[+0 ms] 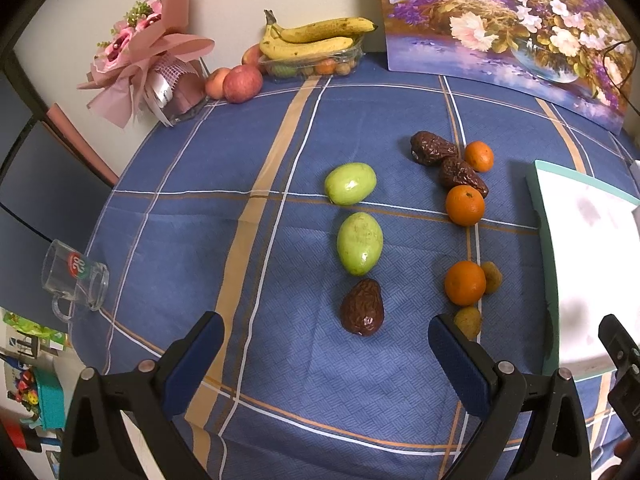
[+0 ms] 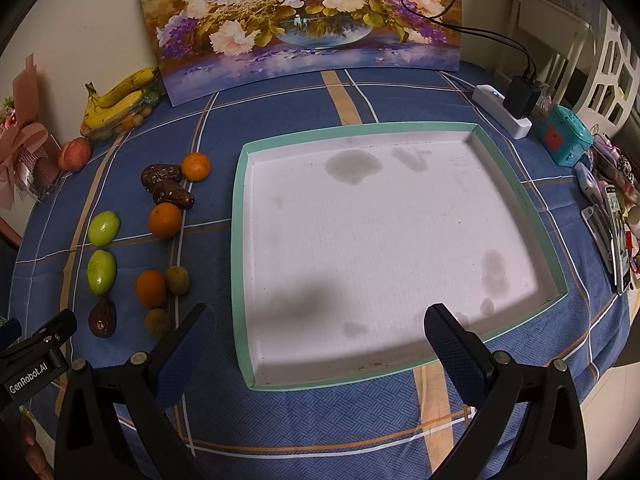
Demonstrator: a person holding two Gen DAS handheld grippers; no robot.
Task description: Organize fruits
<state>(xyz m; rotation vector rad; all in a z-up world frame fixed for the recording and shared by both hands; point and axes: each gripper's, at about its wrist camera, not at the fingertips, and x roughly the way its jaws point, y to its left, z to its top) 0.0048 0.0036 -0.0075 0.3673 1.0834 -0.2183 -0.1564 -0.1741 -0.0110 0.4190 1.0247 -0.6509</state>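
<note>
Below centre of the left view, left tool (image 1: pixel 324 344) (released) faces loose fruits (image 1: pixel 360 244) on the tabletop (image 1: pixel 200 220); right tool (image 2: pixel 316 336), likewise released, overhangs the tray (image 2: pixel 240 216).

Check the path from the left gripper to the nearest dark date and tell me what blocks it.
Nothing visible does. The left gripper is open, and only bare tablecloth lies between its fingers and the dark date. The green fruit sits beyond the date.
</note>
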